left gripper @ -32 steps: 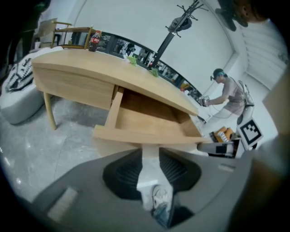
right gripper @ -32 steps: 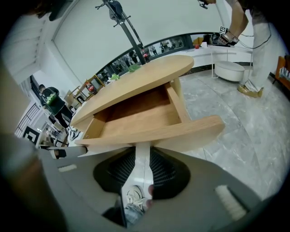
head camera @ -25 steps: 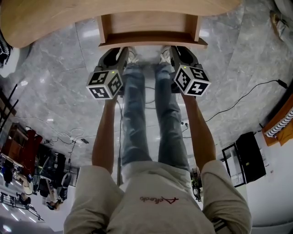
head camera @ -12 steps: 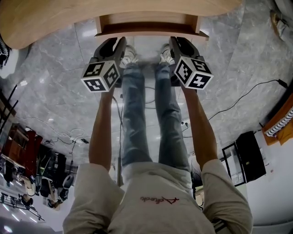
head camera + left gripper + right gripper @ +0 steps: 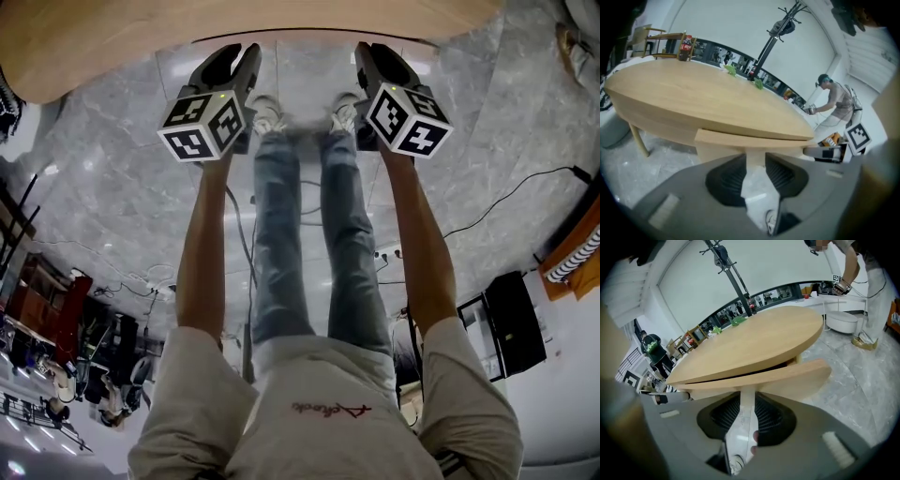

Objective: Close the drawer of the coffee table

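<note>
1. Pale wood is forming the oval worktop (image 5: 234, 23), which is filling the 12 o'clock band of the head view. Grey marble floor (image 5: 112, 187) is spreading below it.
2. The drawer (image 5: 787, 378) is sitting under the worktop's near edge. Its flat wooden front is showing just beneath the top, with a thin dark slit running between the two. In the head view only a narrow strip of it is showing at 12 o'clock.
3. The left tool (image 5: 232, 58) is pointing toward 12 o'clock from the 11 o'clock part of the head view, with its tips at the worktop's edge.
   - Its jaws are standing apart with a slim gap and are clamping nothing.
   - The drawer front is lying straight beyond that gap.
   - Whether the tips are touching the front cannot be told.
4. The right tool (image 5: 378, 56) is mirroring it at 1 o'clock.
   - Its jaws are likewise standing apart and empty.
   - They are facing the same drawer front.
5. A left marker cube (image 5: 204, 127) and a right marker cube (image 5: 411, 120) are riding behind the jaws.
6. The person's jeans (image 5: 309, 234) are running between the two tools, from 6 o'clock toward 12 o'clock.
7. A black cable (image 5: 497, 202) is trailing across the floor at 3 o'clock.
8. In the left gripper view, a cola bottle (image 5: 685, 47) is standing at 11 o'clock, a coat stand (image 5: 780, 28) is rising at 1 o'clock, and another person (image 5: 836, 101) is bending at 3 o'clock.
</note>
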Available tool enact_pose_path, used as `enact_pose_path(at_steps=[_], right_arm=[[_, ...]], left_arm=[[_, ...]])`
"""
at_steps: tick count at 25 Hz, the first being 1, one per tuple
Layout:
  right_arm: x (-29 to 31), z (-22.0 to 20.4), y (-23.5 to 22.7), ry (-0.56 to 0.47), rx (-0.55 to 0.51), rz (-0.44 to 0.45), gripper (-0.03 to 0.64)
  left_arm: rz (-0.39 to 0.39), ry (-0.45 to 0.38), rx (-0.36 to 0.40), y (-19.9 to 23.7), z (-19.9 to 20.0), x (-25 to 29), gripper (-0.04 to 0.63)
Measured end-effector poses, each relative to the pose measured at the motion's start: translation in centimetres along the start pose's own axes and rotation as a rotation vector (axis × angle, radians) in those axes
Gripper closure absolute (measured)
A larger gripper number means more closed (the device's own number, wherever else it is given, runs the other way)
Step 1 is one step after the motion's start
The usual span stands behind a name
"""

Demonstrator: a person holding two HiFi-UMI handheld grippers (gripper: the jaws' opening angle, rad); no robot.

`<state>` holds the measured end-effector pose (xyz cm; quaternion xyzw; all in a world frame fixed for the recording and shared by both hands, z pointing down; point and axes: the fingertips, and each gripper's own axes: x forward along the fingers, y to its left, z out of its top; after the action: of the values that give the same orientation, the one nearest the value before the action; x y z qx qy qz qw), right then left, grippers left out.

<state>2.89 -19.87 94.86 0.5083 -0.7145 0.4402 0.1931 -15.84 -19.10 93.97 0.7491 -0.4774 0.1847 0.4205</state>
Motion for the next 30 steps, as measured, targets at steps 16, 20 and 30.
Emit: enact_pose_path(at_steps=[16,20,30], right_arm=[[2.3,2.9,-0.2,-0.049,-0.099,0.004,0.538],[2.3,2.8,-0.1,-0.061,-0.097,0.010,0.540],[-0.1,1.1,0.6,-0.056,-0.166,0.005,0.611]], left_arm=[[0.008,-0.027,0.062,1.2,2.7,1.8,0.479],[0.007,-0.055,0.075,0.9,2.7,1.7,0.483],[0.027,-0.063,0.196,-1.2,1.9,0.2,0.592]])
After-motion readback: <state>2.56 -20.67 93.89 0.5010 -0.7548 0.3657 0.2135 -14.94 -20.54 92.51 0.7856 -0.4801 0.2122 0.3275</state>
